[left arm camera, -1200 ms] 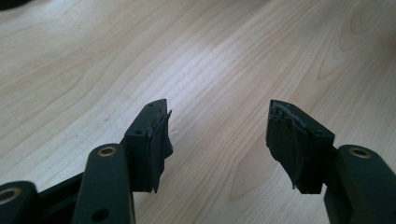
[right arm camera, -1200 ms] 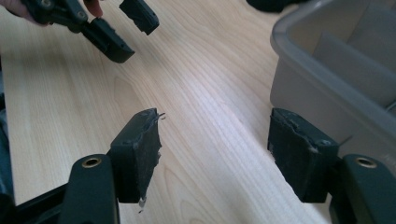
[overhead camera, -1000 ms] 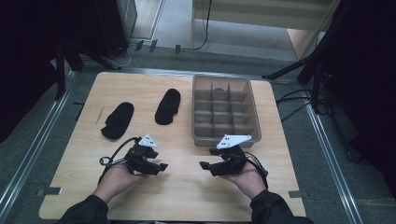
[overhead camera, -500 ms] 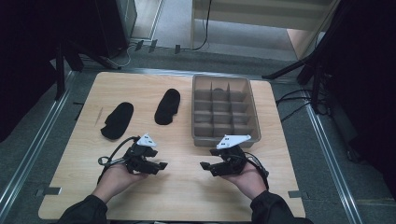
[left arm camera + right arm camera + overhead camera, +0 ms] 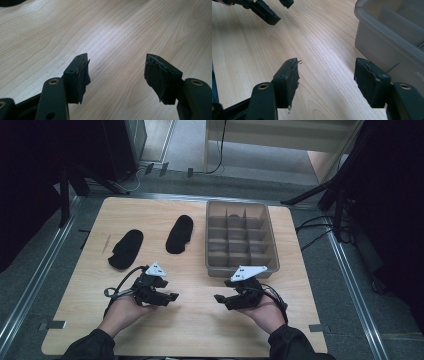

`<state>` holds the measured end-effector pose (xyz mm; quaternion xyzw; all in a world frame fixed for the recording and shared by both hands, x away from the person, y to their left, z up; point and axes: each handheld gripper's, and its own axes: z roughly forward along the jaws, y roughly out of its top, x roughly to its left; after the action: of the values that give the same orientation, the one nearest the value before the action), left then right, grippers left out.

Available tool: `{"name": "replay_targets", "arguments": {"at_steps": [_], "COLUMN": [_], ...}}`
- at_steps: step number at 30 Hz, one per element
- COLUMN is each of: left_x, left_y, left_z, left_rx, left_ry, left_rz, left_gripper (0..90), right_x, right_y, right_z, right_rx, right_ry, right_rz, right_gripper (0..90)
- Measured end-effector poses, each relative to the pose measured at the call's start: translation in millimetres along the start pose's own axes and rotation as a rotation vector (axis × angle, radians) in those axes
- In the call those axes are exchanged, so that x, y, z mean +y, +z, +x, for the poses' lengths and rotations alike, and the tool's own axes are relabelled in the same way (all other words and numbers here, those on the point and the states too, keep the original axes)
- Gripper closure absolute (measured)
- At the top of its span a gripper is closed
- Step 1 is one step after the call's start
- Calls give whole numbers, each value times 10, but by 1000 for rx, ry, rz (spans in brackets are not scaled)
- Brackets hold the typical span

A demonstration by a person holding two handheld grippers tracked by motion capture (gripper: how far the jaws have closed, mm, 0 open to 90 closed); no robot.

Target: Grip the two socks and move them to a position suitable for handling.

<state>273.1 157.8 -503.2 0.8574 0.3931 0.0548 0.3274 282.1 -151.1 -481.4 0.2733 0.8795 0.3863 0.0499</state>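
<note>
Socks (image 5: 127,248) (image 5: 179,233) are laid at eleven o'clock of the left gripper (image 5: 172,296); both it and the right gripper (image 5: 218,297) are held wide open, empty, over the table (image 5: 195,330).

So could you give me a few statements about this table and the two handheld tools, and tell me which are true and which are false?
1. Both socks lie flat on the table. True.
2. One sock is already in the divided bin. False: both lie on the wood left of it, and the compartments that show hold no sock.
3. The left gripper is open with nothing between its fingers. True.
4. The right gripper is clamped on a sock. False: it is open over bare wood.
5. The bin stands at the person's left. False: it stands on the right side, beyond the right gripper.
</note>
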Motion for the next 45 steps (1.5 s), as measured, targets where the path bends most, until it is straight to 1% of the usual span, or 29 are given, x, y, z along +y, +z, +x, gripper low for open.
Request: {"name": "replay_targets", "arguments": {"at_steps": [2, 3, 7, 13, 15, 23, 24, 25, 26, 27, 30, 31, 35, 39, 42, 44, 45], "left_x": [3, 5, 7, 5, 3, 0, -2, -11, -11, -19, -22, -27, -32, -37, -41, -42, -43], "left_y": [-1, -8, -13, -28, -37, -102, -116, -128, -128, -142, -160, -171, -196, -210, -221, -224, -231], "left_z": [-3, 0, 1, 14, 24, 71, 80, 92, 92, 109, 127, 139, 179, 210, 260, 271, 286], "left_rx": [0, 3, 7, 11, 11, 41, 50, 53, 53, 54, 59, 61, 64, 71, 80, 81, 83], "left_ry": [-2, 11, 0, 4, 0, -18, -21, -29, -29, -40, -42, -56, -71, -82, -101, -102, -110], "left_rz": [-2, 0, -9, -19, -18, -25, -22, -30, -30, -34, -34, -41, -46, -40, -41, -40, -43], "left_gripper": [356, 358, 352, 346, 343, 320, 320, 320, 321, 322, 327, 329, 341, 356, 358, 358, 358], "right_x": [-1, -2, -3, -4, -3, 10, 13, 17, 17, 19, 22, 22, 20, 18, 15, 14, 13], "right_y": [1, 4, 9, 14, 15, 36, 38, 43, 44, 47, 50, 52, 58, 61, 62, 63, 64], "right_z": [1, 5, 10, 6, 4, 9, 11, 11, 10, 9, 10, 12, 14, 16, 20, 20, 21], "right_rx": [0, -2, -1, 0, -2, 3, 5, 7, 7, 9, 11, 12, 12, 11, 13, 13, 14], "right_ry": [-1, -2, -1, 1, 4, -3, -2, -5, -6, -8, -10, -8, -7, -5, -6, -8, -8], "right_rz": [1, 5, 9, 16, 21, 27, 29, 31, 31, 31, 36, 38, 43, 47, 50, 50, 51], "right_gripper": [365, 365, 365, 365, 366, 366, 366, 367, 367, 367, 368, 369, 369, 369, 370, 370, 370]}}
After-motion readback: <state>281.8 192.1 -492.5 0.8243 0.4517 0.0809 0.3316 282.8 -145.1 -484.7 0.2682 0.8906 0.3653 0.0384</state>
